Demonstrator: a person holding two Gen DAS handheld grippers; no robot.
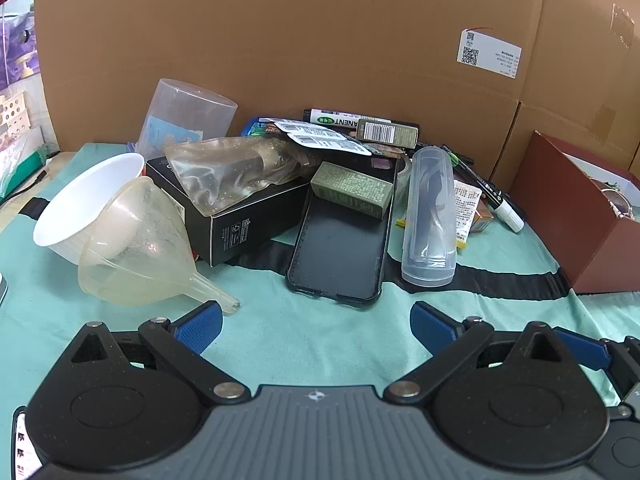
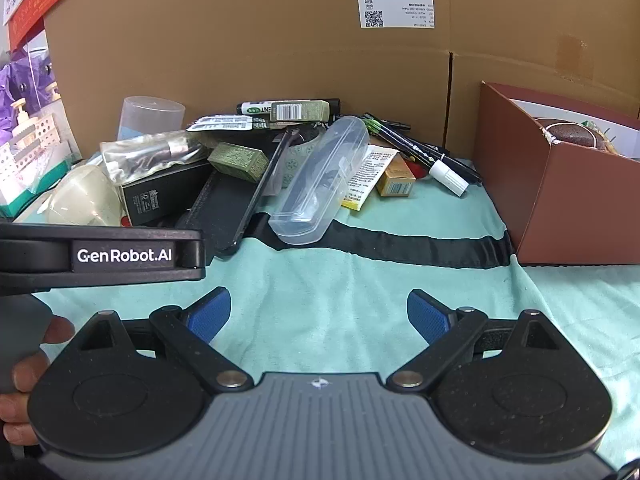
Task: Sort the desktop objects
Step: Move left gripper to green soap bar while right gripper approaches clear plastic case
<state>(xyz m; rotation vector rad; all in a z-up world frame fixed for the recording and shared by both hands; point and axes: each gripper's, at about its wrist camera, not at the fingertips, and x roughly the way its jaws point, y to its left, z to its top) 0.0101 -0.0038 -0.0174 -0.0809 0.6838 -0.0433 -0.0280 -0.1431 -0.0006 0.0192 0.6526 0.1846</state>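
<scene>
- Left wrist view: 1 cardboard wall (image 1: 300, 40) stands behind everything, bearing 1 white label (image 1: 489, 54).
- 1 mint cloth with a black band covers the surface (image 1: 312, 344).
- 1 red-brown box (image 2: 560, 184) sits at the right edge of the cloth, open-topped, with items inside that I cannot make out.
- 1 black box (image 1: 248, 224) lies in the pile, with 1 clear bag (image 1: 232, 172) draped over it.
- 1 black phone case (image 1: 340, 256) lies open side up, leaning on the black box.
- 1 clear funnel (image 1: 140, 252) lies on its side against 1 white bowl (image 1: 80, 204), spout toward the camera.
- 1 clear glasses case (image 1: 430, 216) lies just right of the phone case.
- 1 clear tub (image 1: 184, 120) stands upturned at the back left.
- 2 small olive boxes: 1 (image 1: 352, 190) on the phone case, 1 (image 1: 386, 133) on the rear markers.
- 1 white-capped marker (image 1: 500, 200) lies near the red-brown box.
- Left gripper (image 1: 316, 328) hovers over bare cloth, jaws spread wide, holding nothing.
- Right gripper (image 2: 319, 316) likewise gapes fully, empty, above the cloth.
</scene>
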